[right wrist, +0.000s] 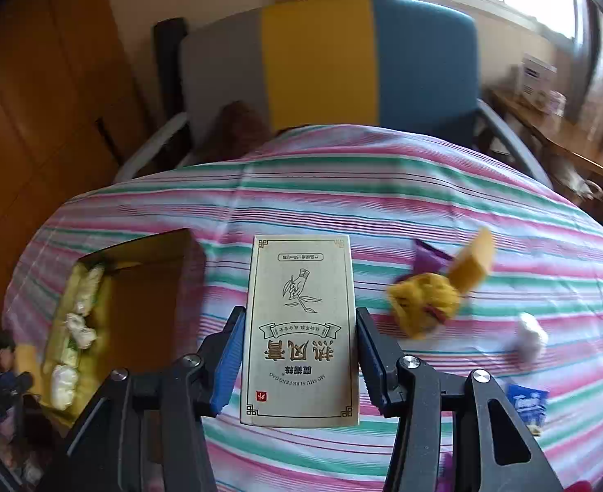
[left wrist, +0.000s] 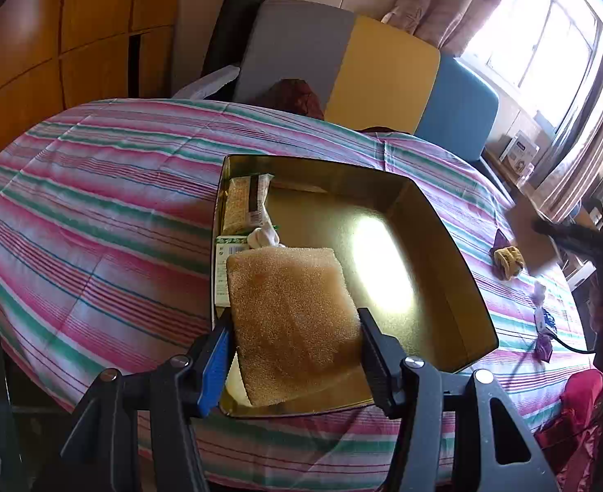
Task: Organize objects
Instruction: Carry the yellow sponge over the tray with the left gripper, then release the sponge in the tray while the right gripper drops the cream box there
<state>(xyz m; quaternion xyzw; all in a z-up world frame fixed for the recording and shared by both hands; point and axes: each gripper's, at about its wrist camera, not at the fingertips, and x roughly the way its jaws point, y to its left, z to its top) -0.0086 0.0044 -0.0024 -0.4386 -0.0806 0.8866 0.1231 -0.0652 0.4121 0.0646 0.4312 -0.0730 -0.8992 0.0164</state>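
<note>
My left gripper (left wrist: 295, 320) is shut on a tan sponge block (left wrist: 293, 320) and holds it over the near left part of the gold tray (left wrist: 457, 254). The tray holds a noodle packet (left wrist: 246, 203), a green-edged packet (left wrist: 221, 270) and a small white wad (left wrist: 262, 238) along its left side. My right gripper (right wrist: 299, 317) is shut on a beige printed box (right wrist: 301, 328), held above the striped tablecloth (right wrist: 342, 205). The gold tray (right wrist: 145, 283) lies to its left.
On the cloth right of the box lie a yellow crumpled wrapper (right wrist: 422, 303), a purple wrapper (right wrist: 428, 256), an orange block (right wrist: 475, 260), a white wad (right wrist: 529, 338) and a blue sachet (right wrist: 526, 406). A grey, yellow and blue chair (right wrist: 321, 61) stands behind the table.
</note>
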